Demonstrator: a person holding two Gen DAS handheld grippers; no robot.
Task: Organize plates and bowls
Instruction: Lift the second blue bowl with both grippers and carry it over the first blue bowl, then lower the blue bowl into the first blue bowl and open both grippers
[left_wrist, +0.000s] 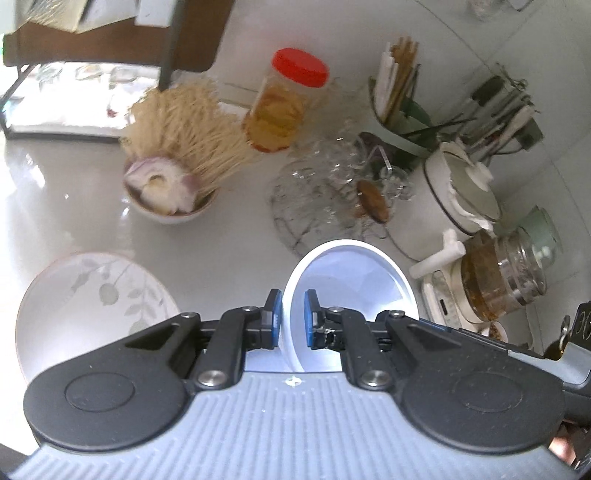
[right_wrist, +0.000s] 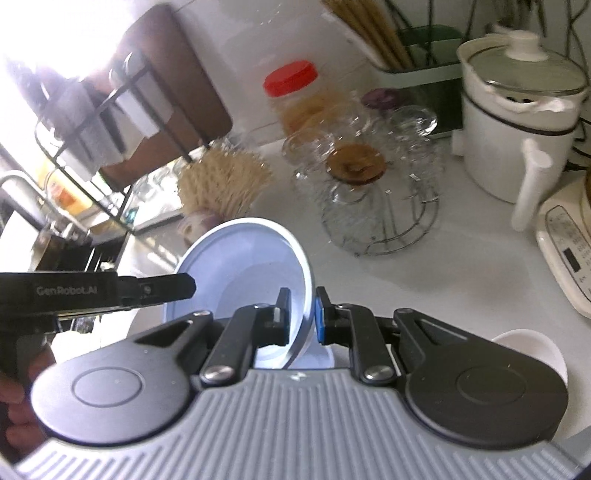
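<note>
My left gripper (left_wrist: 293, 317) is shut on the rim of a white bowl (left_wrist: 351, 273) and holds it tilted above the white counter. My right gripper (right_wrist: 303, 314) is shut on the rim of the same pale bowl (right_wrist: 240, 266), seen from the other side. The left gripper's black finger (right_wrist: 162, 290) reaches the bowl's left rim in the right wrist view. A white plate with a grey leaf pattern (left_wrist: 92, 299) lies on the counter to the left. A second small white bowl (right_wrist: 532, 350) sits at the lower right of the right wrist view.
A bowl of cut onion and dry noodles (left_wrist: 173, 173), a red-lidded jar (left_wrist: 284, 103), a wire rack of glasses (left_wrist: 332, 192), a white electric pot (left_wrist: 450, 199), a glass kettle (left_wrist: 502, 273) and a utensil holder (left_wrist: 399, 107) crowd the back of the counter.
</note>
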